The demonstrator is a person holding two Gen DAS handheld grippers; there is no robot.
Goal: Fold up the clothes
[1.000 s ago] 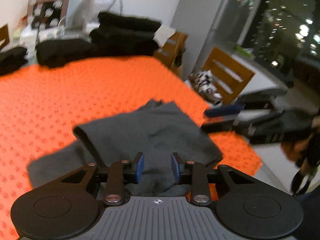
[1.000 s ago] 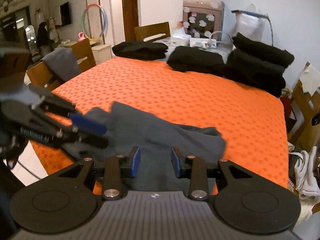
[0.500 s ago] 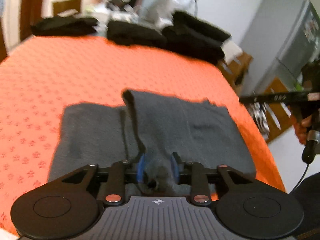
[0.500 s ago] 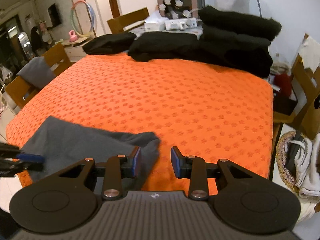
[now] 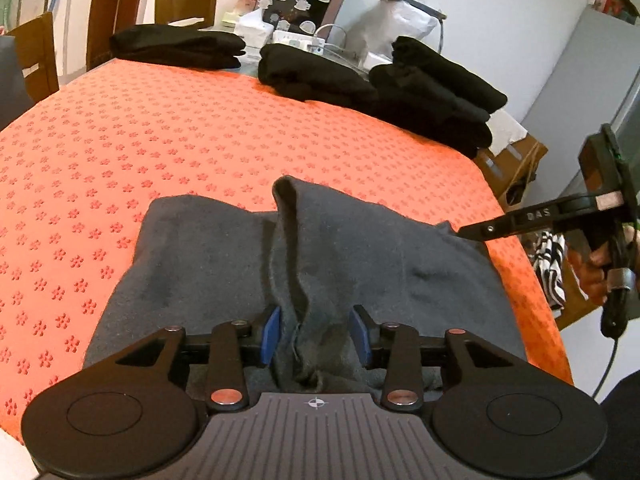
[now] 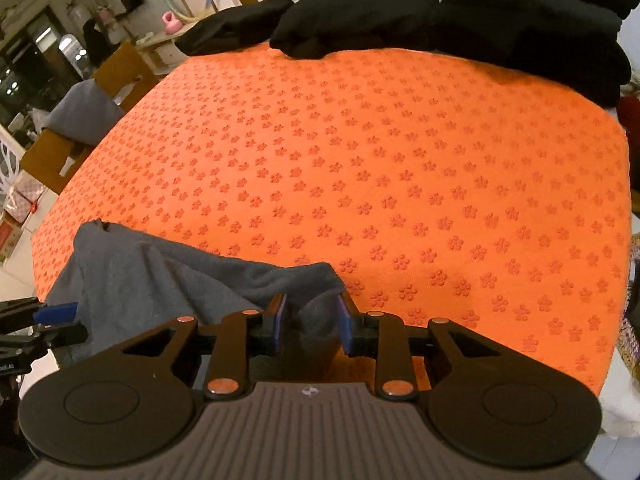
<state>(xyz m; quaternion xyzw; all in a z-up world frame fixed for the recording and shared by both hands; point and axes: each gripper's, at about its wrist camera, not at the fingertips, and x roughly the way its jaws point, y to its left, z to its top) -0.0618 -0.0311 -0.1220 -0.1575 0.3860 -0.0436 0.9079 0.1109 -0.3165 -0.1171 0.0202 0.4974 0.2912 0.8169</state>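
**Kid:** On the orange desk cover [image 5: 200, 136], what is that soft gray thing?

**Helper:** It is a gray garment [image 5: 360, 256], fuzzy like fleece. It lies at the near edge of the desk, at 6 o'clock. One thick fold stands up in a ridge down its middle.

**Kid:** Who has it?

**Helper:** The left gripper [image 5: 316, 334] has a bunch of that ridge between its blue pads [image 5: 271, 330]. The pads sit a little apart with cloth packed between them. The right gripper [image 6: 311, 322] has a corner of the same garment between its own pads, also only partly closed.

**Kid:** What is the cover like?

**Helper:** It is bumpy, with small flower shapes pressed all over.

**Kid:** And the dark lumps far off?

**Helper:** Black clothes [image 5: 432, 92] lie folded in flat piles along the far edge, from 11 to 1 o'clock. A wooden chair [image 6: 80, 136] stands at 9 o'clock in the right view.
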